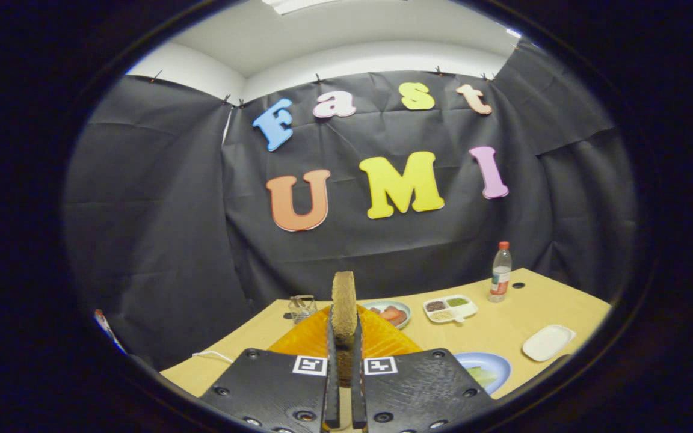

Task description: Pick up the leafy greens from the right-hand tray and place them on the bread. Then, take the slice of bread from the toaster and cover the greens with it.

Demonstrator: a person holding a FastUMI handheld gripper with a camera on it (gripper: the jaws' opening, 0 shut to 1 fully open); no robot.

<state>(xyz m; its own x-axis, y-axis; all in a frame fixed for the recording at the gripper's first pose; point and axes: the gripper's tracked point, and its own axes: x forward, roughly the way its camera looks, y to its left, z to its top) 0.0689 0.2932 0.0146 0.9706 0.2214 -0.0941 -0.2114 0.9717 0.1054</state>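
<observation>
The gripper (343,337) is clenched on a slice of bread (343,307), both fingers pressing its flat faces so that it stands upright on edge between them, lifted above the table. Each finger block carries a square black-and-white marker near its inner edge. The slice is brown and coarse-grained, with a darker crust along its top, and it looks dry and stiff. Directly below and beyond the fingers lies an orange ribbed mat (376,337). Just right of the fingers a blue plate (491,364) holds pale green leaves (483,376), partly hidden by the right finger block. Farther right, near the table's edge, sits a white tray (548,343), with bare wood table (503,331) around it. Beyond the mat are a small wire toaster rack (302,307) at left, a bowl with red slices (391,313), and a white divided dish (450,308). Farthest stands a clear bottle (500,272) with a red cap; its label is too small to read.
</observation>
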